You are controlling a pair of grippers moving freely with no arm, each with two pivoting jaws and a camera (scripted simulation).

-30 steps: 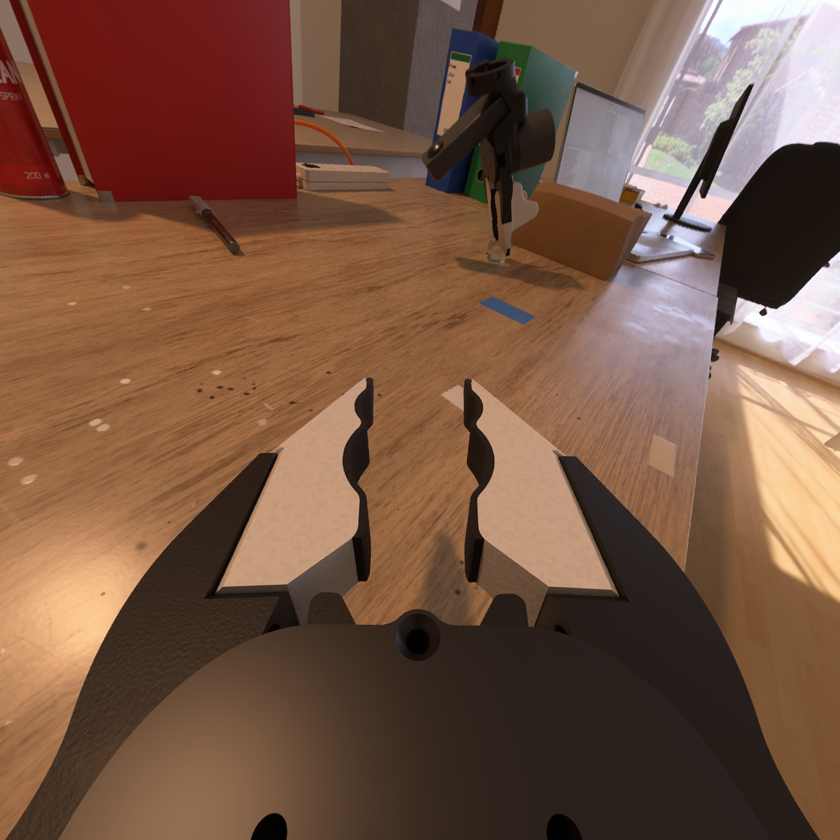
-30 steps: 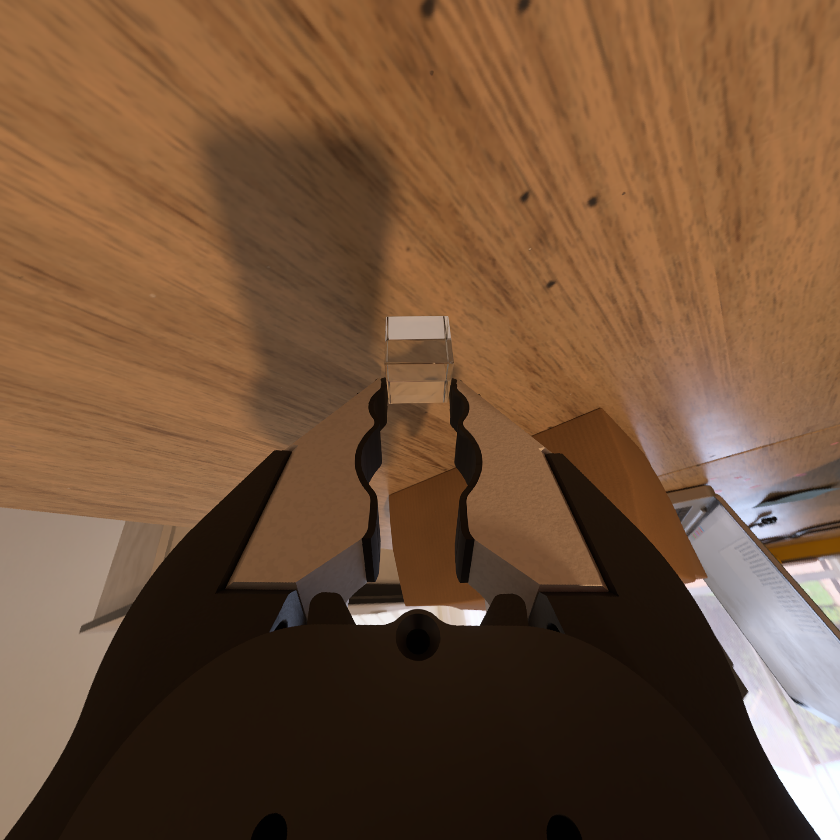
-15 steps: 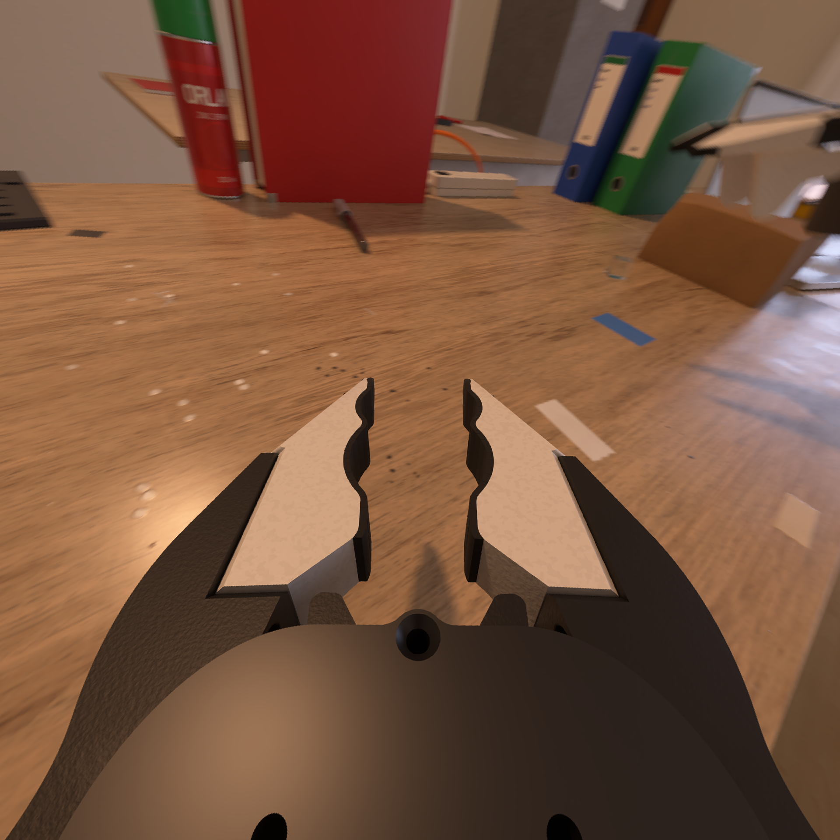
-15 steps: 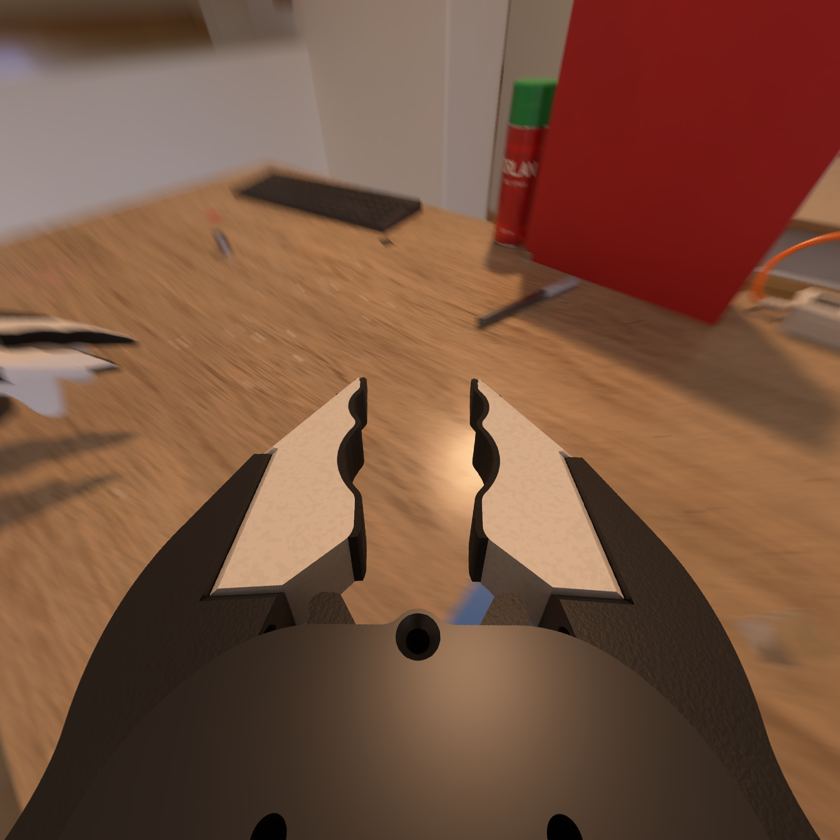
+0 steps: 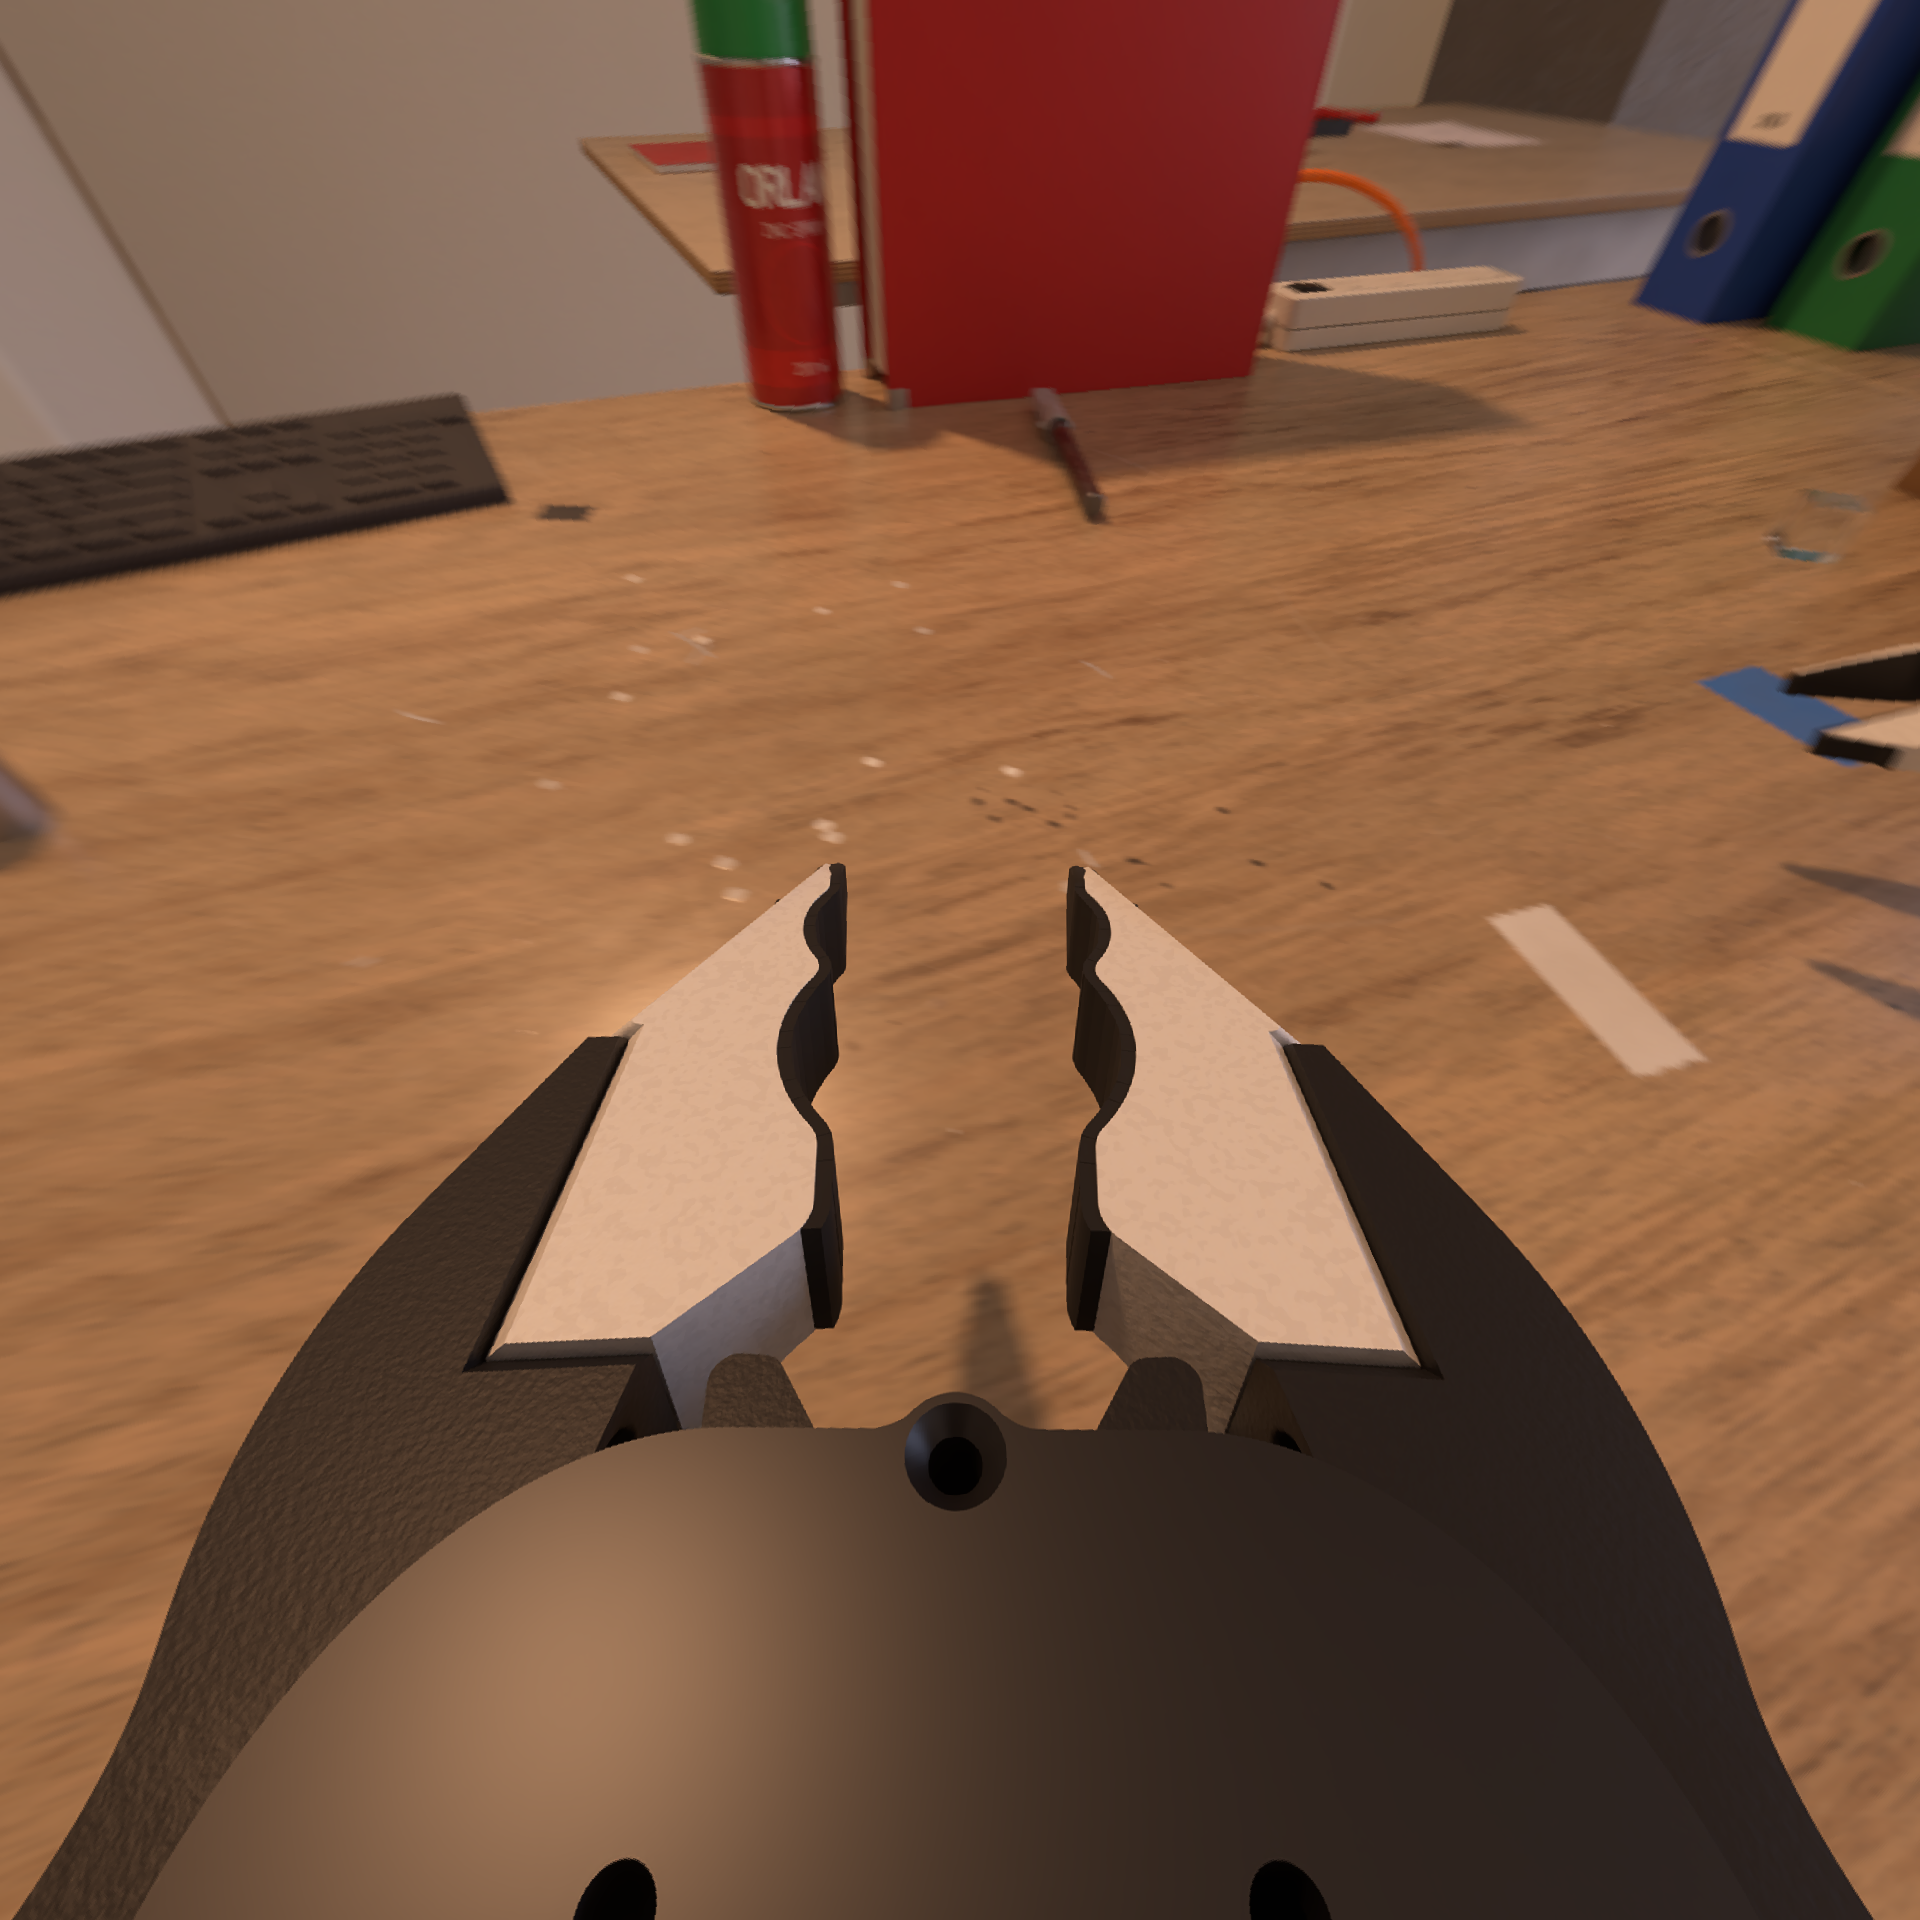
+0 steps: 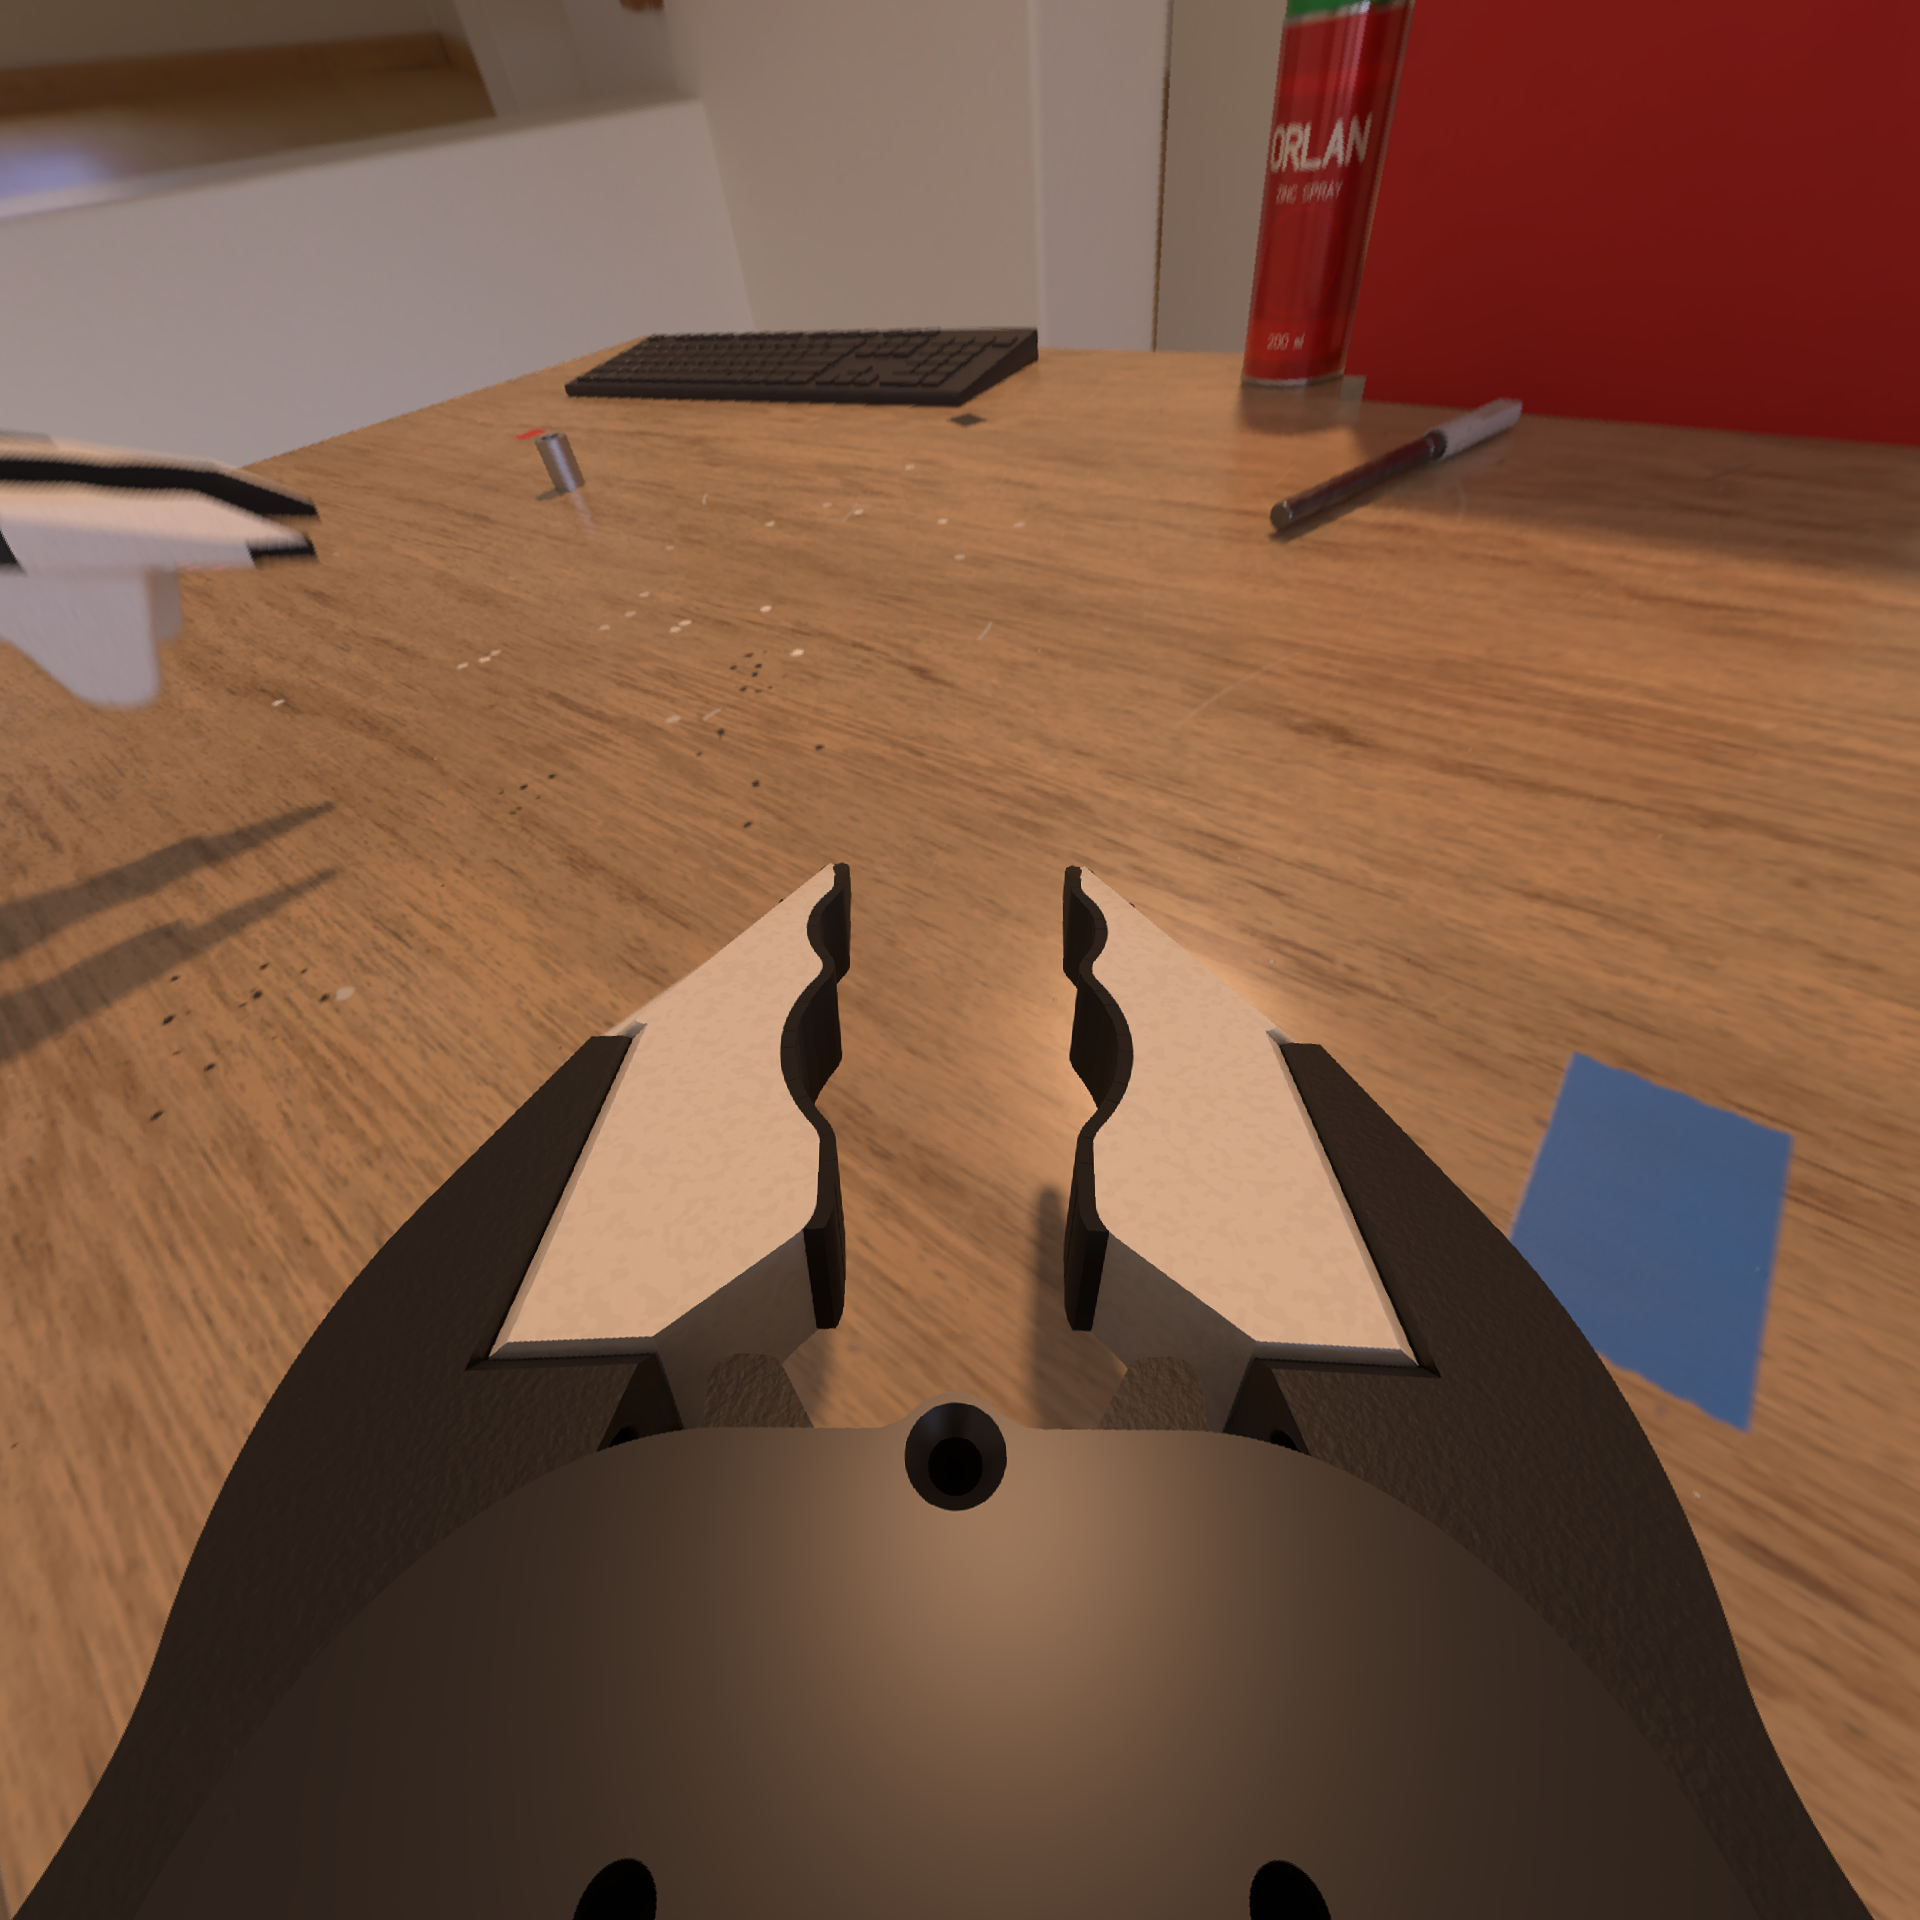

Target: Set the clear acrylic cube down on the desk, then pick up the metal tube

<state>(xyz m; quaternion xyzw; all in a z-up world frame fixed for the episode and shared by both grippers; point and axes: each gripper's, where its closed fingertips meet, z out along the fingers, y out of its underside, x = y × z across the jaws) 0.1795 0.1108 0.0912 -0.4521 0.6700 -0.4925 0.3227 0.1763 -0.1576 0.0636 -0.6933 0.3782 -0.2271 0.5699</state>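
Note:
The clear acrylic cube [image 5: 1813, 530] rests on the wooden desk [image 5: 935, 675] at the far right of the left wrist view, free of both grippers. The short metal tube [image 6: 559, 462] stands on the desk far ahead and to the left in the right wrist view, next to a small red mark. My right gripper [image 6: 956, 878] is open and empty above the desk; its fingertips [image 5: 1860, 727] show at the right edge of the left wrist view. My left gripper [image 5: 956, 878] is open and empty; it shows at the left of the right wrist view [image 6: 307, 528], short of the tube.
A black keyboard [image 6: 810, 364], a red spray can [image 6: 1314, 208], a red upright panel [image 5: 1081, 187] and a pen [image 6: 1392, 462] lie along the back. A power strip [image 5: 1392, 307] and binders [image 5: 1787, 156] are back right. Blue tape [image 6: 1652, 1236] and white tape [image 5: 1595, 987] are stuck on the desk.
My right gripper let go of the cube, which stayed on the desk, and swung up from pointing down to face across the desk. My left gripper turned to the left.

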